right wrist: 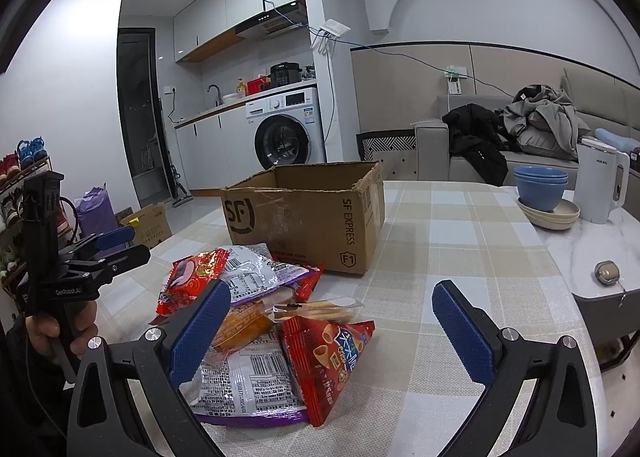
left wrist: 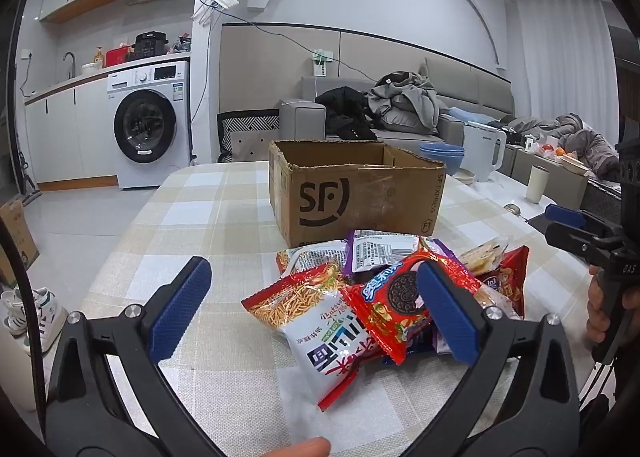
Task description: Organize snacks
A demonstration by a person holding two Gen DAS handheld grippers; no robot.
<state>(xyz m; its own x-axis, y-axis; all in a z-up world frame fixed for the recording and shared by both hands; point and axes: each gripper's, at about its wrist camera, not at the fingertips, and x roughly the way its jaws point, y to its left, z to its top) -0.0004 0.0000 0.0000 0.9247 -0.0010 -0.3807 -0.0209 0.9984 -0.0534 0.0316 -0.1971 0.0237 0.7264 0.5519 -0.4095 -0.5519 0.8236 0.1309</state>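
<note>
A heap of snack packets lies on the checked tablecloth point(left wrist: 208, 217) in front of an open cardboard box point(left wrist: 352, 193). My left gripper point(left wrist: 316, 309) stands open just above the heap's left side. A white and red noodle-snack packet point(left wrist: 316, 325) and a red cookie packet point(left wrist: 396, 301) lie between its fingers, untouched. My right gripper point(right wrist: 332, 333) is open over the heap's right side, above a red cone-snack bag point(right wrist: 332, 353), a clear biscuit-stick pack point(right wrist: 316, 307) and a silver and purple packet point(right wrist: 248, 381). The box point(right wrist: 308, 217) looks empty as far as I can see.
Stacked blue bowls point(right wrist: 540, 185) on plates, a white kettle point(right wrist: 600, 185) and a small round object point(right wrist: 606, 272) stand at the table's right. A pale cup point(left wrist: 538, 184) is further right. A sofa with clothes point(left wrist: 400, 105) is behind. The floor drops off left of the table.
</note>
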